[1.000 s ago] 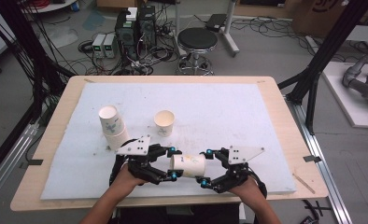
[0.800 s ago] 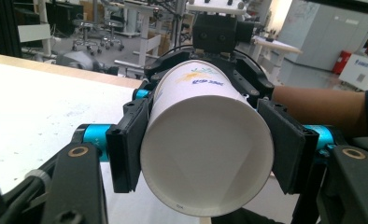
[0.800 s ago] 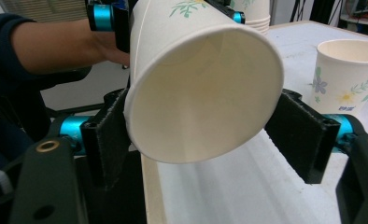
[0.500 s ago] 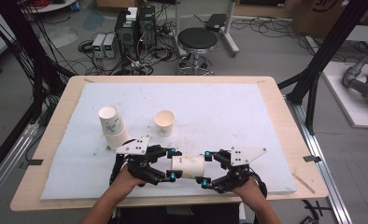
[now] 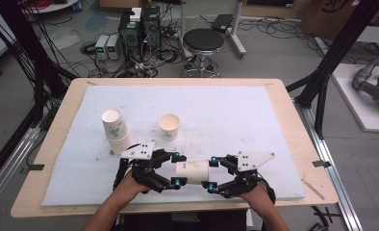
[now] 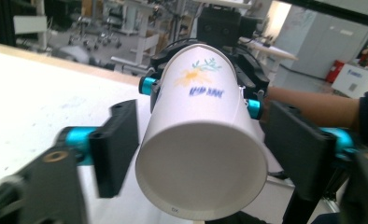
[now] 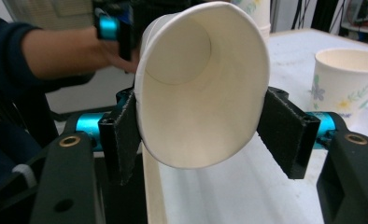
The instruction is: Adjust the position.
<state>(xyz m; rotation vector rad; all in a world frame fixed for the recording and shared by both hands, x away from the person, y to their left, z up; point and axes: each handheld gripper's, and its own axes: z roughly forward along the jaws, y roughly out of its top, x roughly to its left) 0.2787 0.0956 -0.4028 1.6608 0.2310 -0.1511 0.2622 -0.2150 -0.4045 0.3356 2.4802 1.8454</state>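
A white paper cup (image 5: 192, 172) with a flower print lies level above the mat's front edge, between both grippers. My right gripper (image 5: 210, 174) has just been closing and is shut on the cup's mouth end. In the right gripper view its pads (image 7: 285, 135) squeeze the cup (image 7: 201, 93) into an oval. My left gripper (image 5: 177, 170) has just been opening. In the left gripper view the cup (image 6: 205, 140) shows its base end between the jaws, and a gap shows beside the right-hand pad (image 6: 289, 149).
A stack of two cups (image 5: 115, 131) stands tilted at the mat's left. One upright cup (image 5: 169, 126) stands near it and shows as a flowered cup (image 7: 345, 84) in the right gripper view. The white mat (image 5: 274, 125) covers a wooden table.
The left gripper's jaws have spread off the cup. The right gripper's jaws have closed in onto the cup's other end. Both hands stayed where they were.
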